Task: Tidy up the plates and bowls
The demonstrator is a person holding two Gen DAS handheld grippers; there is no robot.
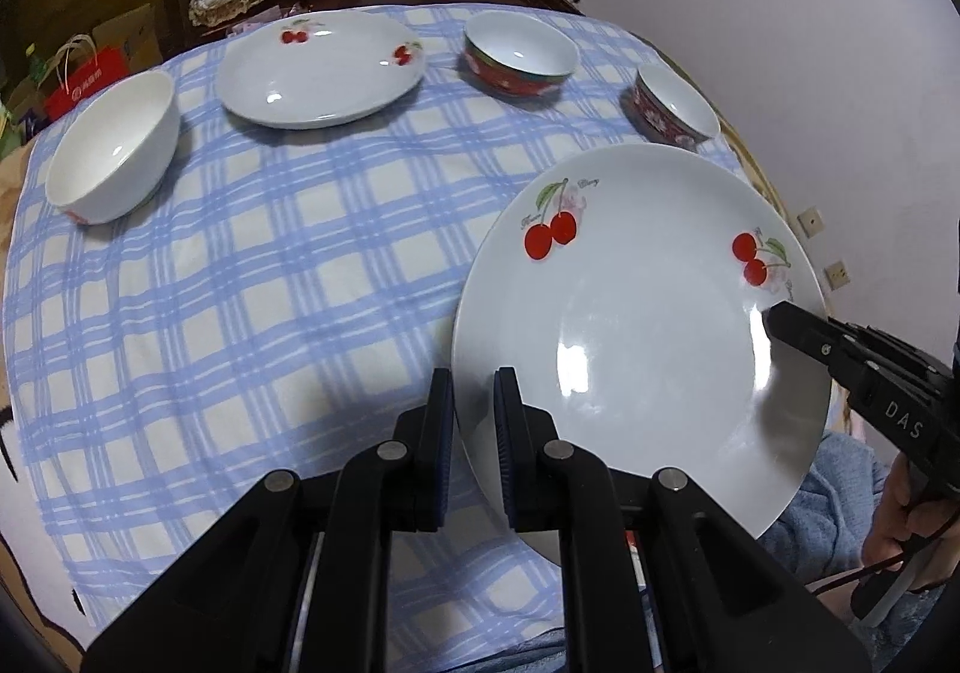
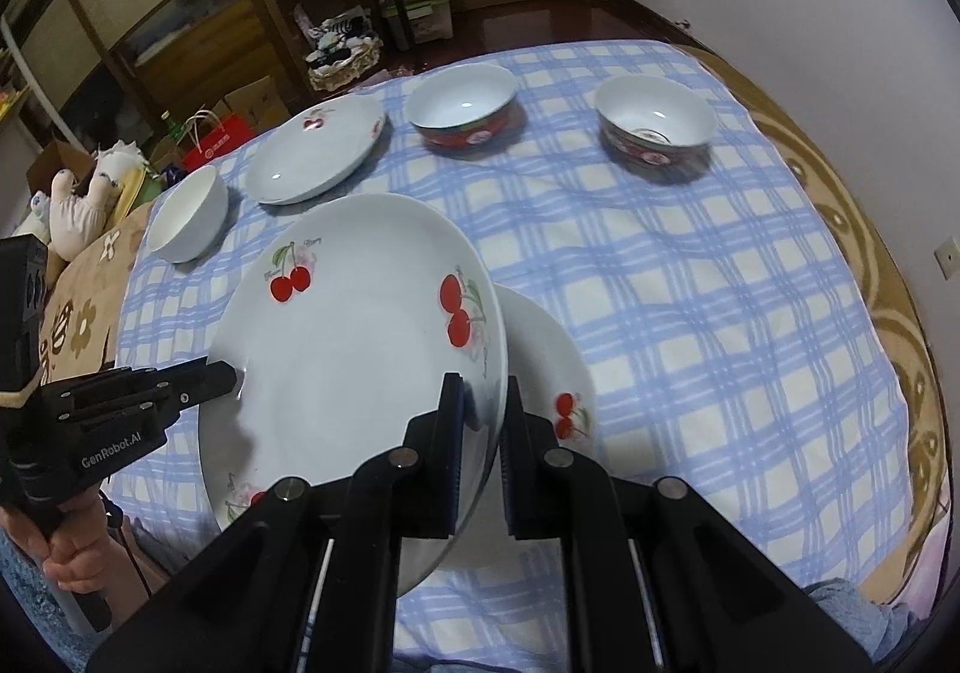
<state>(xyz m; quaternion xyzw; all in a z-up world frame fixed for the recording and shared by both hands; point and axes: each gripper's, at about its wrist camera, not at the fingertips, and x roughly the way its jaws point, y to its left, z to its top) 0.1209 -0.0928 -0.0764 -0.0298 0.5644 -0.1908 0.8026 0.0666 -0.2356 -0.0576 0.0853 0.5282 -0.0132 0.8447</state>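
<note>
A white cherry-print plate [image 1: 642, 331] [image 2: 348, 349] hangs tilted above the checked tablecloth [image 1: 252, 265]. My left gripper [image 1: 474, 373] is shut on its left rim. My right gripper [image 2: 482, 379] is shut on the opposite rim, and its tip shows at the plate's right edge [image 1: 780, 316]. In the right wrist view the left gripper [image 2: 228, 373] bites the plate's left edge. A second cherry plate [image 2: 552, 367] lies on the cloth under the held one, partly hidden. A third cherry plate [image 1: 321, 67] [image 2: 318, 151] lies at the far side.
A plain white bowl [image 1: 114, 145] [image 2: 189, 214] stands at the left. Two red-patterned bowls [image 1: 519, 52] [image 1: 675, 103] stand at the far right. A person's hands grip both handles. Shelves, boxes and a red bag [image 2: 219, 136] crowd the floor beyond.
</note>
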